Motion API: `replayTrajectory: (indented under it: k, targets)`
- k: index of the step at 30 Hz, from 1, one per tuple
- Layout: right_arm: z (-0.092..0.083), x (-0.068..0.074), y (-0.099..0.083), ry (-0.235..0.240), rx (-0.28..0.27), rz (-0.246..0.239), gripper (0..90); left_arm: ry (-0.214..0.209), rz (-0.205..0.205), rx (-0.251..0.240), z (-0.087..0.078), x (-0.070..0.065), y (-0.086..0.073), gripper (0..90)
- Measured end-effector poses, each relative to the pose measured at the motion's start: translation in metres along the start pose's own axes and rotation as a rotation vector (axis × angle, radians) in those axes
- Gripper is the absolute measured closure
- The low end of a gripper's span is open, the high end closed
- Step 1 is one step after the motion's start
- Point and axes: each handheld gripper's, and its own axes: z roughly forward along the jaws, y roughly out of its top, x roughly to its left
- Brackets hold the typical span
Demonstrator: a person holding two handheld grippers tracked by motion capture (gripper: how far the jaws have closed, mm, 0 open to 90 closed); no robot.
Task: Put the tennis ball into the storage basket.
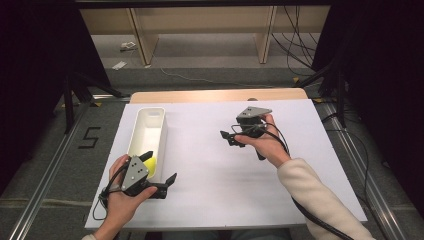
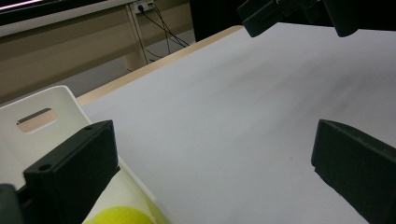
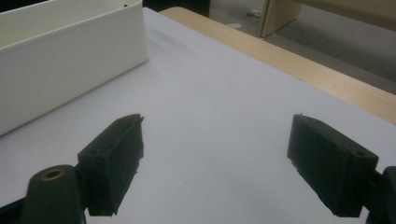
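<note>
Left gripper (image 1: pixel 159 169) fingers straddling bin (image 1: pixel 141 131) wall.

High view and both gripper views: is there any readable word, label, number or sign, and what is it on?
"5": a large dark digit marked on the grey floor left of the table, beside the long white plastic bin.
No readable text on the bin, the white table sheet, or either hand-held gripper.
</note>
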Motion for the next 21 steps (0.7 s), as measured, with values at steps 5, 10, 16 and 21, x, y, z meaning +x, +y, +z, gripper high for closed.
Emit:
replayTrajectory:
  k: [5,10,16,21]
  targets:
    - [-0.007,-0.007,-0.005,-0.015,-0.001,0.011,19.0,-0.001,0.002,-0.001,0.000,0.000,0.000,0.1]
    - [-0.015,-0.012,-0.011,-0.030,0.000,0.019,19.0,0.001,0.000,0.000,0.000,0.000,0.000,0.1]
    - [-0.024,-0.017,-0.017,-0.045,-0.004,0.025,19.0,0.002,-0.001,0.000,0.000,0.000,0.000,0.0]
    - [-0.032,-0.023,-0.022,-0.057,-0.005,0.040,19.0,0.001,-0.001,-0.001,0.000,0.000,0.000,0.0]
